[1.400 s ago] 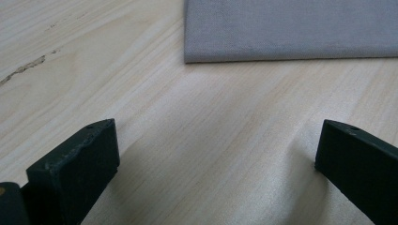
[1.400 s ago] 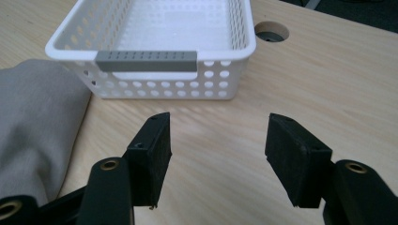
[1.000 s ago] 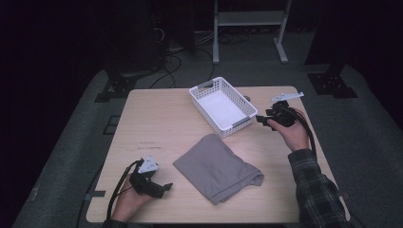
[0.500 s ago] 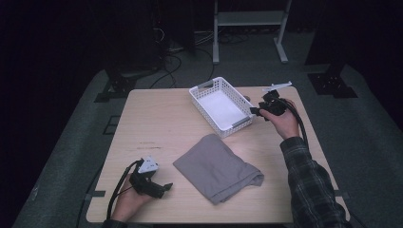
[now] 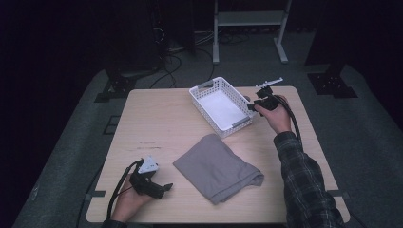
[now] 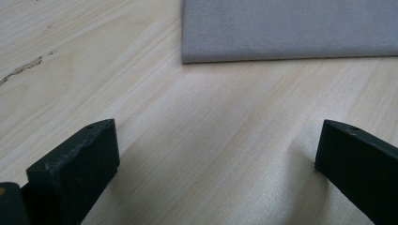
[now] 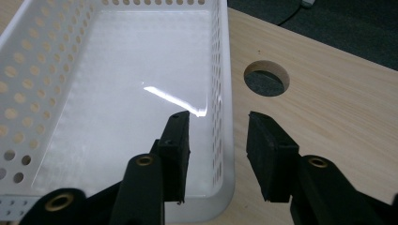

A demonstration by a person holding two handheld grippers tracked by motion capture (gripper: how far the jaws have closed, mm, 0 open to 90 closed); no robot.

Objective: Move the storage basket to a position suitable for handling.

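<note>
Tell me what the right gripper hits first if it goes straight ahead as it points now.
Probably the white basket: the right gripper straddles its side wall, so that wall runs on between the open jaws. Depth is unclear.

Plaid flannel sleeve (image 5: 304, 185); black claws, each with 2 jaws, brass screws, trailing black cables.

Two black fingers (image 6: 75, 168) of the left gripper (image 6: 211, 164) stand wide apart just above a pale wooden desk (image 6: 225, 131), nothing between them. Beyond the fingers lies a grey cloth (image 6: 291, 28), its straight edge and one corner ahead of the gap. Dark scuffs mark the desk beyond the left finger.
</note>
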